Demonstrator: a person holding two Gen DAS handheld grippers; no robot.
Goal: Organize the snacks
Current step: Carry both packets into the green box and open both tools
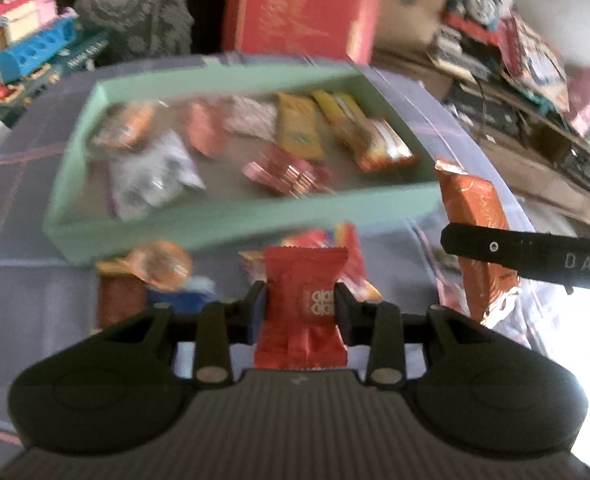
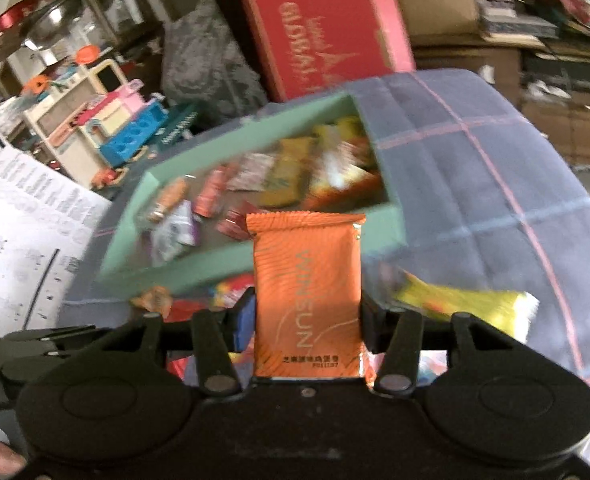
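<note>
Glossy foil wraps the red candy and orange packet. The tray looks matt, the checked cloth soft, both claws matt black plastic.

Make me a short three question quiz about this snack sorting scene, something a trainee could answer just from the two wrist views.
1. True or false: the left gripper is shut on a red snack packet.
2. Which colour is the packet in the right gripper? A) green B) orange C) white
3. Fill in: the sorted snacks lie inside a pale ____ tray on the checked cloth.

Key
1. True; its pads press the packet from both sides.
2. B; it is the orange packet, held upright between the pads.
3. green
</note>
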